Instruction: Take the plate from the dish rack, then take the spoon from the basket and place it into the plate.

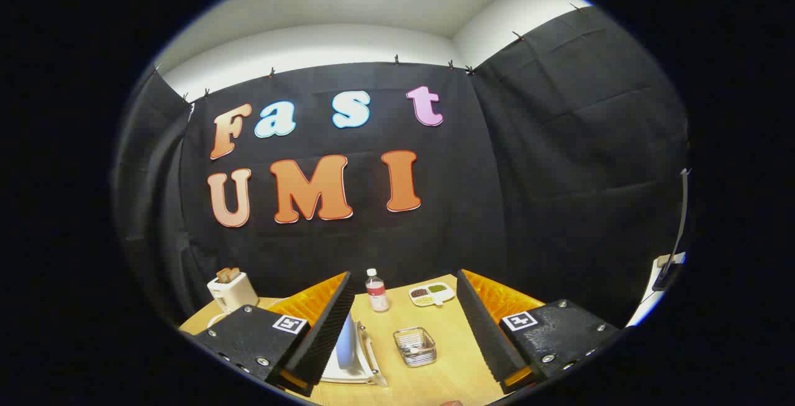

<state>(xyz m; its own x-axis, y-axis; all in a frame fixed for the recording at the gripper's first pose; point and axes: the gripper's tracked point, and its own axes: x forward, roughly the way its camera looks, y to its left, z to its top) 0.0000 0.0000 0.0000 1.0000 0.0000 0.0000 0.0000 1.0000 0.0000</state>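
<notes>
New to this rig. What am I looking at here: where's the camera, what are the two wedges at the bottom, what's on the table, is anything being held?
There is no robot arm. A person carries a handheld two-finger gripper, and the fisheye camera rides on it, looking forward along the fingers. The two wedges at the bottom are those fingers, spread wide apart and holding nothing.

Below is a wooden table. Between the fingers, close to the left one, a plate stands on edge in a white dish rack. A small wire basket sits between the fingers; whatever is in it is too small to make out. Beyond them stand a bottle and a divided snack tray. A toaster with bread in it sits past the left finger.

The black cloth behind is the booth wall.
</notes>
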